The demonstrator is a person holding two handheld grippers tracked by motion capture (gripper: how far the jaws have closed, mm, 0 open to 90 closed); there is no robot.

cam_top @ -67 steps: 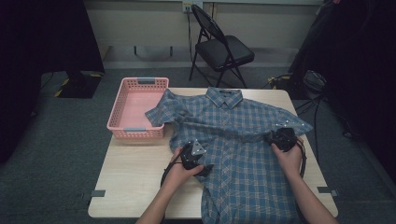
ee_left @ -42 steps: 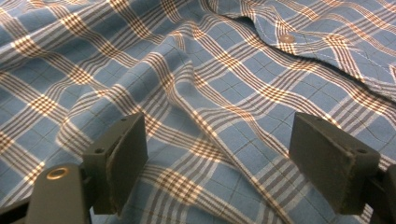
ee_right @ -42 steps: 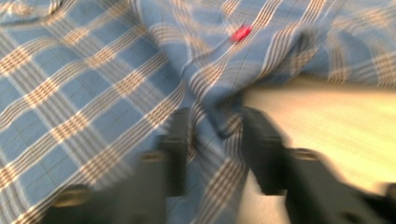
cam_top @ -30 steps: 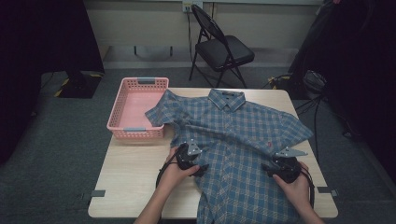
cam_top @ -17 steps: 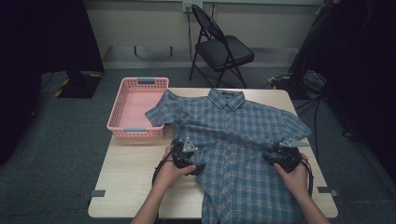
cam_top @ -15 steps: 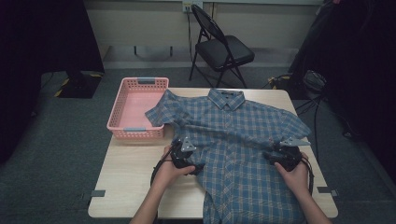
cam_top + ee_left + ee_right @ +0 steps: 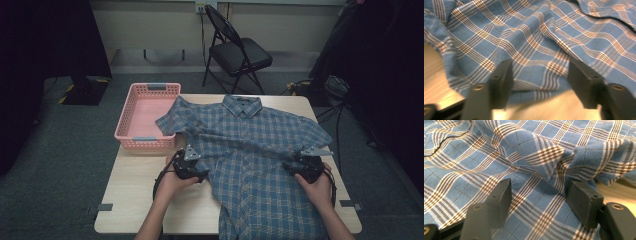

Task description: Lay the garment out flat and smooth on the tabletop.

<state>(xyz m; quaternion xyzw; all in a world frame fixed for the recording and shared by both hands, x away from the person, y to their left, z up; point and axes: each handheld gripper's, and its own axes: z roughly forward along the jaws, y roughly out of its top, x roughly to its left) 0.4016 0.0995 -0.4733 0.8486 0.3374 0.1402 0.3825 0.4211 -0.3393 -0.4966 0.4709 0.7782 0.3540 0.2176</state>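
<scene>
A blue plaid shirt (image 7: pixel 250 150) lies spread face up on the wooden table (image 7: pixel 135 200), collar at the far side. My left gripper (image 7: pixel 202 175) sits low at the shirt's left side edge. In the left gripper view its jaws (image 7: pixel 540 75) have just been closing and stand apart, with the shirt's edge (image 7: pixel 536 37) lying between them over bare wood. My right gripper (image 7: pixel 290 169) is at the shirt's right side below the sleeve. In the right gripper view its jaws (image 7: pixel 540 195) straddle a raised fold of the cloth (image 7: pixel 524 150) without pinching it.
A pink plastic basket (image 7: pixel 147 142) stands at the table's far left corner, touching the shirt's left sleeve. A black folding chair (image 7: pixel 240 50) is behind the table. The shirt's hem hangs over the near edge. Bare table lies left of my left hand.
My right gripper came down off the sleeve area to the shirt's right side and edged inward. My left gripper shifted slightly left to the shirt's edge, and its jaws narrowed.
</scene>
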